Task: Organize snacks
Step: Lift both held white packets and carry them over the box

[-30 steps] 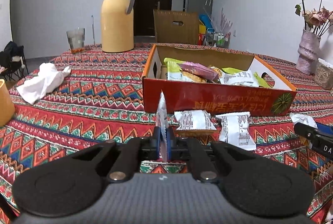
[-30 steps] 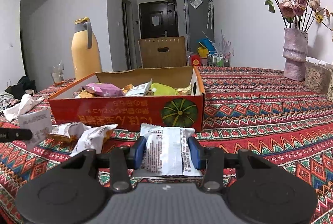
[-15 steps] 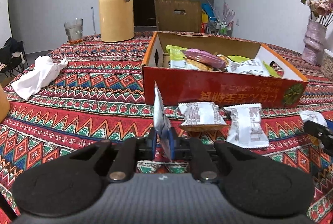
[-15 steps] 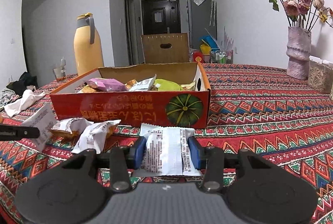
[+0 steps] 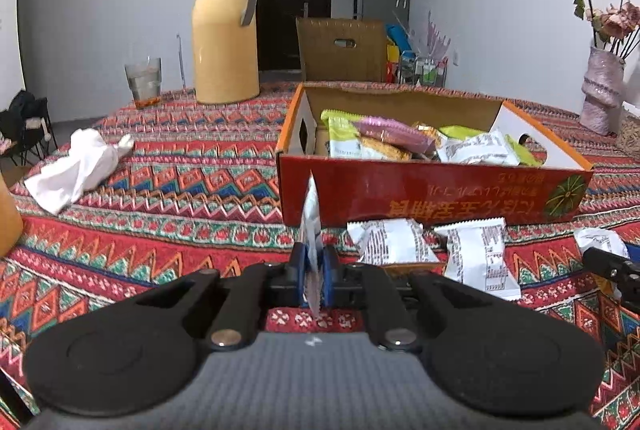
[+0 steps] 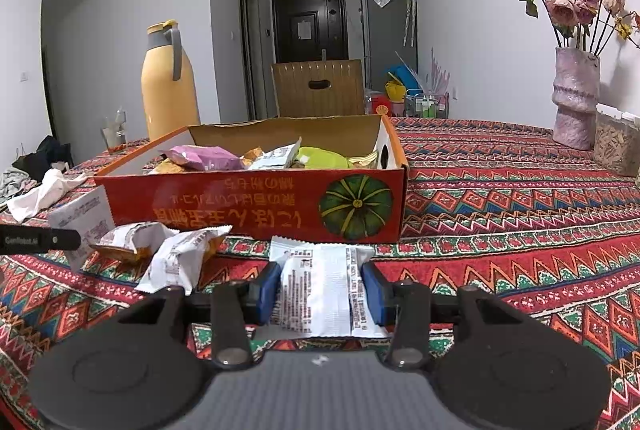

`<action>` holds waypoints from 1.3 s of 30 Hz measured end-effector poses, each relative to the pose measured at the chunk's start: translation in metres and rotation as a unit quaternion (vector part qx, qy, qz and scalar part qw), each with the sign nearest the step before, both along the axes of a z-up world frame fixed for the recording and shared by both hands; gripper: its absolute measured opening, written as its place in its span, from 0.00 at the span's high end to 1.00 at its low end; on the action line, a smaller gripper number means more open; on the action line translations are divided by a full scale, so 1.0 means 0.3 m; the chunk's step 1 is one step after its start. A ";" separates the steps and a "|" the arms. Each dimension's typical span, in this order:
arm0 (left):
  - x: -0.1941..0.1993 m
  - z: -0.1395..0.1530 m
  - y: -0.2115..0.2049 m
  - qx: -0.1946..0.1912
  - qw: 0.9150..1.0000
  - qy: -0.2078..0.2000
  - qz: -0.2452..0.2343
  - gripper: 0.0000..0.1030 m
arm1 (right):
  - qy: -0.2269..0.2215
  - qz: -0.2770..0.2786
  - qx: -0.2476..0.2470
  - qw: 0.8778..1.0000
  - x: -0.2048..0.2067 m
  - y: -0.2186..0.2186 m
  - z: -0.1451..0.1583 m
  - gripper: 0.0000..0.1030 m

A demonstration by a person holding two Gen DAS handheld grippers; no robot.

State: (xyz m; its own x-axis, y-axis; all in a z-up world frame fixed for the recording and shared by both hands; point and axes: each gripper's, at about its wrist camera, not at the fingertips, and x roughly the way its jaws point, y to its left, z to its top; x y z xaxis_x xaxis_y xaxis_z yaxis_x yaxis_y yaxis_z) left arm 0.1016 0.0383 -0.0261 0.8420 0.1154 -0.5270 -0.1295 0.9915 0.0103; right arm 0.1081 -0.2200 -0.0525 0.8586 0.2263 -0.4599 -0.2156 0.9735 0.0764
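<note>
A red cardboard box (image 5: 432, 190) holding several snack packets sits on the patterned tablecloth; it also shows in the right wrist view (image 6: 248, 202). My left gripper (image 5: 313, 272) is shut on a thin white snack packet (image 5: 311, 218), held edge-on and upright just before the box's front wall. My right gripper (image 6: 323, 290) is shut on a flat white snack packet (image 6: 320, 290), in front of the box's pumpkin picture. Two white packets (image 5: 390, 242) (image 5: 480, 254) lie on the cloth before the box.
A yellow thermos jug (image 5: 225, 34) and a glass (image 5: 143, 81) stand at the far left. A crumpled white tissue (image 5: 76, 166) lies left. A pink vase of roses (image 6: 574, 98) and a clear container (image 6: 616, 146) stand at the right.
The left gripper has risen with its packet, so the box looks lower and its contents show more. The right gripper has risen slightly with its packet.
</note>
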 end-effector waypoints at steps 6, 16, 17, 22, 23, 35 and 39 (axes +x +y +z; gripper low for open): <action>-0.035 0.043 0.000 0.003 1.000 -0.024 -0.003 0.92 | -0.001 0.001 0.001 1.000 0.001 0.000 0.002 0.58; -0.046 0.150 -0.049 0.016 0.997 -0.073 -0.029 0.91 | -0.023 0.009 -0.002 1.000 0.008 0.023 0.054 0.58; -0.041 0.163 -0.056 0.017 0.996 -0.078 -0.032 0.91 | -0.028 0.011 -0.002 1.000 0.011 0.029 0.063 0.58; -0.005 0.223 -0.095 0.024 0.993 -0.104 -0.048 0.91 | -0.056 0.017 0.001 0.998 0.040 0.055 0.126 0.58; 0.007 0.232 -0.097 0.023 0.993 -0.107 -0.052 0.91 | -0.062 0.018 0.002 0.998 0.048 0.062 0.139 0.58; 0.198 0.306 -0.159 0.044 0.988 -0.127 -0.073 0.91 | -0.106 0.026 -0.010 0.994 0.210 0.142 0.253 0.58; 0.286 0.294 -0.147 0.040 0.990 -0.121 -0.058 0.91 | -0.106 0.027 -0.018 0.994 0.293 0.162 0.261 0.58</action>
State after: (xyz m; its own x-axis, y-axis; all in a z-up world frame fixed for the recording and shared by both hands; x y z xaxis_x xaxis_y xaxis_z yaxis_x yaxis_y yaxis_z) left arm 0.1875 -0.0057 0.0623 0.9524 0.0430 -0.3019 -0.0223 0.9972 0.0717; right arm 0.1959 -0.1715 0.0258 0.9243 0.2606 -0.2788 -0.2745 0.9615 -0.0113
